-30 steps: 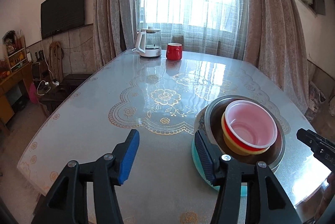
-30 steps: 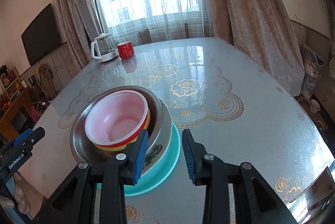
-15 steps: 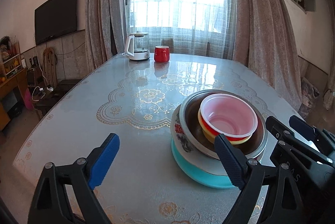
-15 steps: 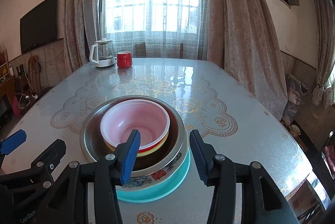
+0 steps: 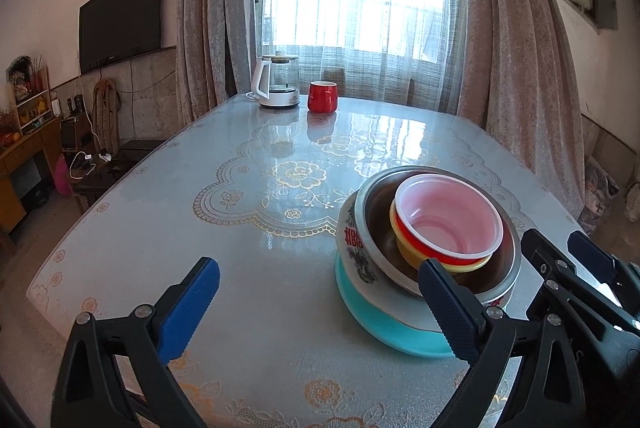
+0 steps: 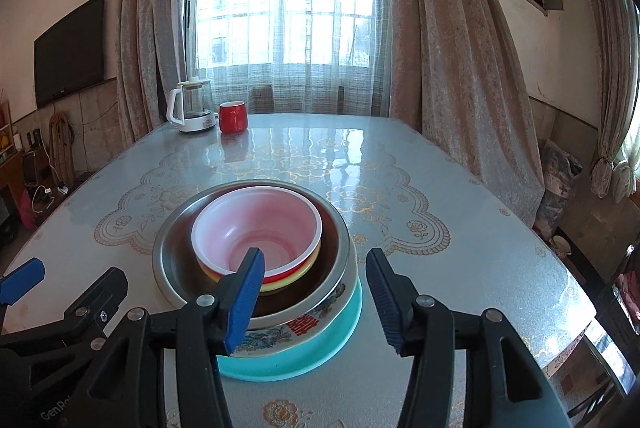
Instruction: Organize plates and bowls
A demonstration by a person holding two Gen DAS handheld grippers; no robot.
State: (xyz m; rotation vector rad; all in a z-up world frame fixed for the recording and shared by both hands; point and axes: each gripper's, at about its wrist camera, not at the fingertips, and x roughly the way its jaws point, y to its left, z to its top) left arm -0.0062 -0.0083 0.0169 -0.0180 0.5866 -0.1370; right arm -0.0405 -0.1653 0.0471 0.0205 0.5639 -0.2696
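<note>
One stack of dishes stands on the table: a teal plate (image 5: 392, 332) at the bottom, a white patterned plate (image 5: 354, 248) on it, a steel bowl (image 5: 374, 203), and small yellow, red and pink bowls (image 5: 448, 224) nested inside. In the right wrist view the stack's teal plate (image 6: 320, 356), steel bowl (image 6: 172, 264) and pink bowl (image 6: 260, 232) sit just ahead. My left gripper (image 5: 320, 312) is open and empty, left of and in front of the stack. My right gripper (image 6: 316, 300) is open and empty, close before the stack's near rim.
A white and glass kettle (image 5: 278, 85) and a red mug (image 5: 322, 96) stand at the table's far end by the curtained window. A TV (image 5: 120, 15) hangs on the left wall. The table's near edge (image 5: 120, 360) lies just below my grippers.
Both grippers have pulled back and levelled out, so the stack looks farther off. The left gripper's jaws have opened wider. The stack has not moved.
</note>
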